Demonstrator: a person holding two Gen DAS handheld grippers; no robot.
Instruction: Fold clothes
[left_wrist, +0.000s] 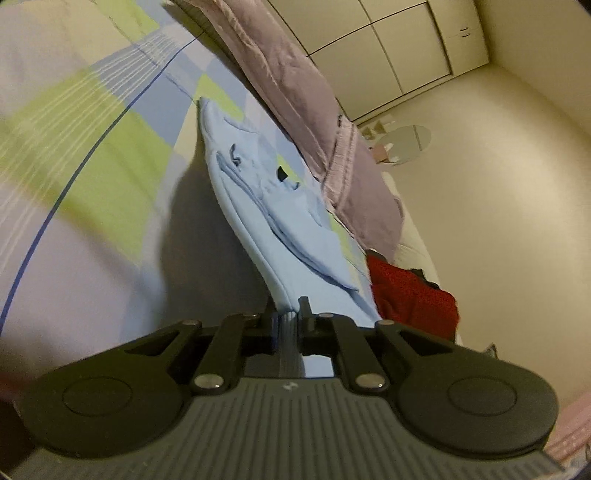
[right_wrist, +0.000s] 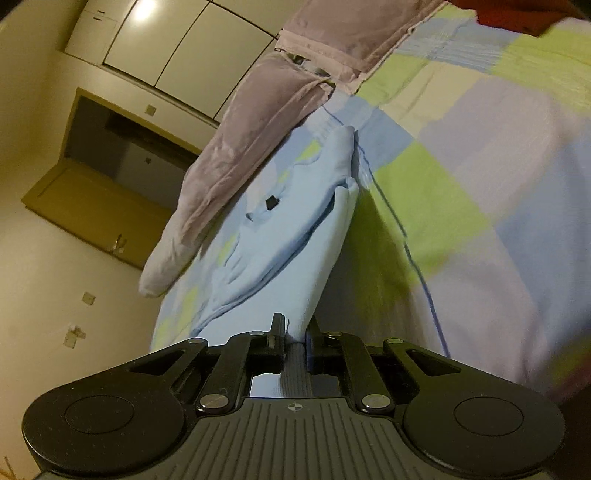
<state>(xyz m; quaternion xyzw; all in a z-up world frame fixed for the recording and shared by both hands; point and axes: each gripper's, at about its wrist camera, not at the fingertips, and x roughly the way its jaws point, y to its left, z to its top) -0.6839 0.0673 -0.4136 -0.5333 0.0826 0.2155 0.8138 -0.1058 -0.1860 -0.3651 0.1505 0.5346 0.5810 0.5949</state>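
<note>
Left gripper (left_wrist: 287, 314): pressed together, a bunched edge of the light blue garment (left_wrist: 255, 206) pinched between the fingers.
Right gripper (right_wrist: 295, 328): pressed together on the same garment (right_wrist: 306, 221).
Garment: stretched from both grippers down to the checked bedsheet (left_wrist: 92, 166), its far end laid near the mauve quilt (left_wrist: 295, 92) at the bed's edge.
Red cloth (left_wrist: 410, 295): seen beside the quilt.

The light-blue garment (left_wrist: 255, 206) is a soft, matt knit cloth, smooth on its face, with a ribbed hem pinched between the fingers of the left gripper (left_wrist: 289, 317), whose arms are matt black plastic with shiny metal rivets. The right gripper (right_wrist: 295, 332) has the same finish (its grey housing is ridged and dull). Beneath the garment, the checked bedsheet (left_wrist: 92, 177) looks like flat, matt woven cotton. Beyond it, the mauve quilt (right_wrist: 240, 122) has a faint velvety sheen. The red cloth (left_wrist: 413, 295) to the left gripper's right looks coarse-textured.
</note>
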